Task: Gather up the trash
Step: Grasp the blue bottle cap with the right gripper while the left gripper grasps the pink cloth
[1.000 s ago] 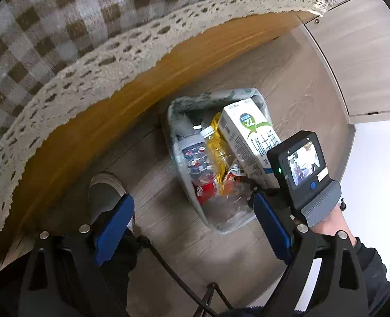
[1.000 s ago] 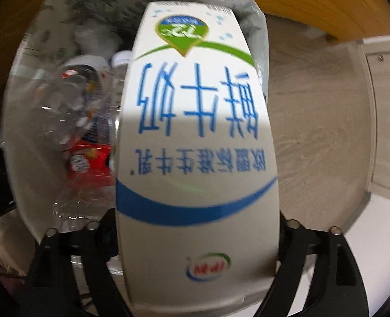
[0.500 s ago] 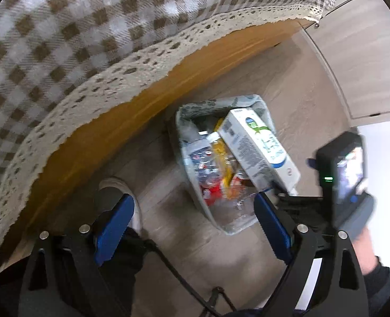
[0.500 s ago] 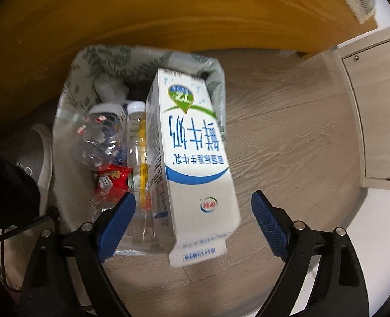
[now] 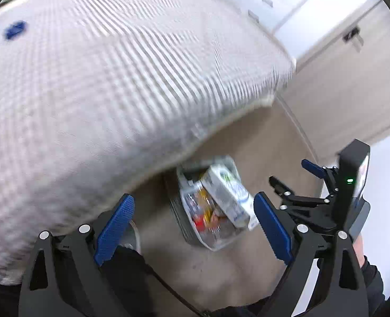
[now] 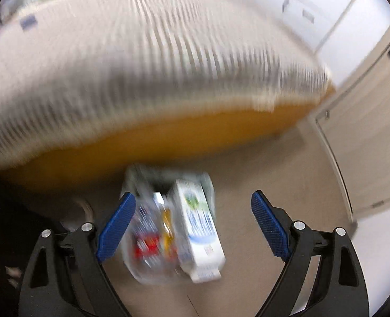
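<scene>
A lined trash bin (image 5: 187, 224) stands on the wood floor under the table edge; it also shows in the right wrist view (image 6: 131, 261). A white and blue milk carton (image 5: 228, 196) lies on top of plastic bottles and red wrappers in it, and shows in the right wrist view (image 6: 199, 227). My left gripper (image 5: 193, 233) is open and empty, high above the bin. My right gripper (image 6: 193, 231) is open and empty above the bin, and shows at the right of the left wrist view (image 5: 314, 182). Both views are blurred.
A table with a checked, lace-edged cloth (image 5: 121, 79) fills the upper left, with small blue items on top (image 5: 15, 31). Pale cabinet doors (image 5: 353, 79) stand at the right. A shoe (image 5: 133, 233) is left of the bin.
My right gripper let go of the milk carton, which now lies in the bin. Both grippers have lifted up and away, so the table top has come into view.
</scene>
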`<act>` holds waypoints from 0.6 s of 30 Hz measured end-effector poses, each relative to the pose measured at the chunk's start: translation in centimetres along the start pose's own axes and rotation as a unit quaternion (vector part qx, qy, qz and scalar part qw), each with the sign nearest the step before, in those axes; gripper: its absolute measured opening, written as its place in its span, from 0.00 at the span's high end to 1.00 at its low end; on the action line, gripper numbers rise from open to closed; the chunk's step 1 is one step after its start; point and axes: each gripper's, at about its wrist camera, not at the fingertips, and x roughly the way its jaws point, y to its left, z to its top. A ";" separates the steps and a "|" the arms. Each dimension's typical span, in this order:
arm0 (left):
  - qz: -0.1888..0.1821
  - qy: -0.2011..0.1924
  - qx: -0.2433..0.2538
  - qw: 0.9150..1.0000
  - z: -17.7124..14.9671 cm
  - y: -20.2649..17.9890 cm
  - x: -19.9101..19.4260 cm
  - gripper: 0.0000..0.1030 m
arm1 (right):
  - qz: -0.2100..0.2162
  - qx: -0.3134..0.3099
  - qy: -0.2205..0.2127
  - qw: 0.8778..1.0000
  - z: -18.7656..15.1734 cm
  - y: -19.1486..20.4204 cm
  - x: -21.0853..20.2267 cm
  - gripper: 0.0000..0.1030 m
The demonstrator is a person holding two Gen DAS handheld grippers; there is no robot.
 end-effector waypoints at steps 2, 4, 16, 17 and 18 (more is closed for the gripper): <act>0.004 -0.032 -0.012 0.999 0.6 2.5 -3.3 0.14 | 0.015 -0.002 -0.055 0.998 2.8 1.5 -2.8 0.17; 0.017 -0.064 -0.035 0.997 1.2 5.8 -6.4 0.14 | -0.006 -0.015 -0.120 0.993 6.0 4.5 -5.3 0.17; 0.121 -0.182 -0.274 0.937 -1.4 29.2 -20.6 0.14 | 0.243 -0.108 -0.129 0.955 24.4 29.3 -1.6 0.17; 0.129 -0.186 -0.280 0.933 -1.5 30.5 -21.2 0.14 | 0.250 -0.113 -0.123 0.954 26.0 31.1 -0.7 0.17; 0.141 -0.188 -0.286 0.929 -1.5 31.6 -21.8 0.14 | 0.252 -0.114 -0.119 0.954 27.3 32.5 0.2 0.17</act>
